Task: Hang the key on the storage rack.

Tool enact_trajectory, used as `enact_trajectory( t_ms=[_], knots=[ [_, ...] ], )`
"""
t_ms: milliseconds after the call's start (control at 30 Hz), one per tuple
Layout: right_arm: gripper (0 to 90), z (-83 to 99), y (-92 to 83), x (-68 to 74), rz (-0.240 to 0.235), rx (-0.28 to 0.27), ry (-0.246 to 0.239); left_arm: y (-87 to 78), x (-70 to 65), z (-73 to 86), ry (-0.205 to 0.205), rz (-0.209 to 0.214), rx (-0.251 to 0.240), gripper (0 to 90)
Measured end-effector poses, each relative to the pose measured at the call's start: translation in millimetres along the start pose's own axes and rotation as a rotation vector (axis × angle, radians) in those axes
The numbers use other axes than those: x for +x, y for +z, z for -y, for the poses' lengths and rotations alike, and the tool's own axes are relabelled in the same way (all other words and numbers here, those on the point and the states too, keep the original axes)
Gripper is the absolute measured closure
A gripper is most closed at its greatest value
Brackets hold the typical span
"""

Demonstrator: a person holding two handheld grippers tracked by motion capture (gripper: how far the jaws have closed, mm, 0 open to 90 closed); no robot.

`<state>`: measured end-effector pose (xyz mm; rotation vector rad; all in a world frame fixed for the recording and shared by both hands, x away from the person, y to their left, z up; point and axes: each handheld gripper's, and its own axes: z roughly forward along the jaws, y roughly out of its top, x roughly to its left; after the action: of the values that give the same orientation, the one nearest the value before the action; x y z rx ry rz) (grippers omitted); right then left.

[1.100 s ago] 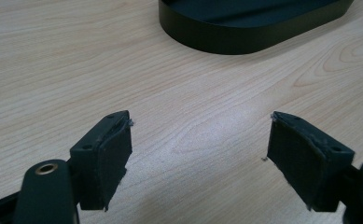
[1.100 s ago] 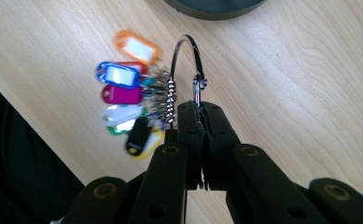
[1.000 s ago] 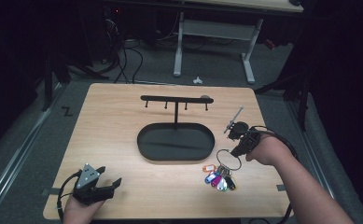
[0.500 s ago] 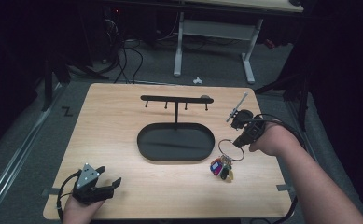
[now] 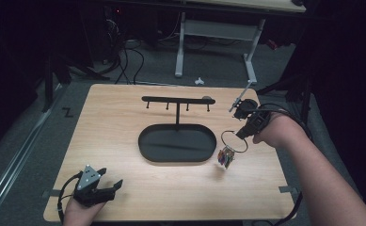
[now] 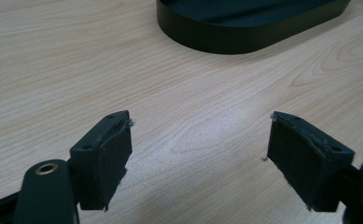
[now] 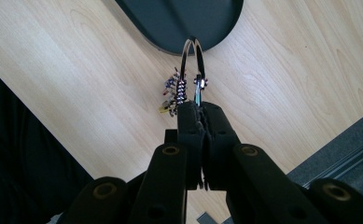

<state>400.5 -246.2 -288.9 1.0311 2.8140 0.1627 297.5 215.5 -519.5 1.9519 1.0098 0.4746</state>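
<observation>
Our right gripper (image 5: 243, 134) fingers clench the large metal key ring (image 5: 234, 141), keys dangling beside the black oval tray (image 5: 177, 143); left gripper (image 5: 106, 186) fingers stand released

Right gripper (image 7: 199, 112): jaws pressed together on the metal key ring (image 7: 191, 56). Ring stands edge-on above the jaws. Small coloured keys (image 7: 171, 93) hang at its left. Beyond, rounded end of black tray (image 7: 184, 18) on wooden desk (image 7: 76, 70).

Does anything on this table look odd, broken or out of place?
Nothing stands out. The right gripper holds the key ring with its coloured keys dangling beside the upright black key stand; the left gripper rests open on the table.
</observation>
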Motion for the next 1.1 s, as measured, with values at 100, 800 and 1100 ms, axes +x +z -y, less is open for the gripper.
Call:
enact_trajectory(
  t_ms=[100,800,1100],
  knots=[
    [87.7,-2.7,-1.2,-0.1,0.003,0.001,0.003,-0.1,0.1,-0.1,0.000,0.000,0.000,22.3],
    [87.6,-22.3,-3.6,5.9,0.002,-0.007,-0.036,-2.7,1.0,2.3,-0.003,-0.008,0.003,22.3],
    [87.6,-41.5,-11.3,7.1,0.013,-0.030,-0.062,-15.4,5.4,9.7,-0.024,-0.035,0.004,22.3]
  ],
)
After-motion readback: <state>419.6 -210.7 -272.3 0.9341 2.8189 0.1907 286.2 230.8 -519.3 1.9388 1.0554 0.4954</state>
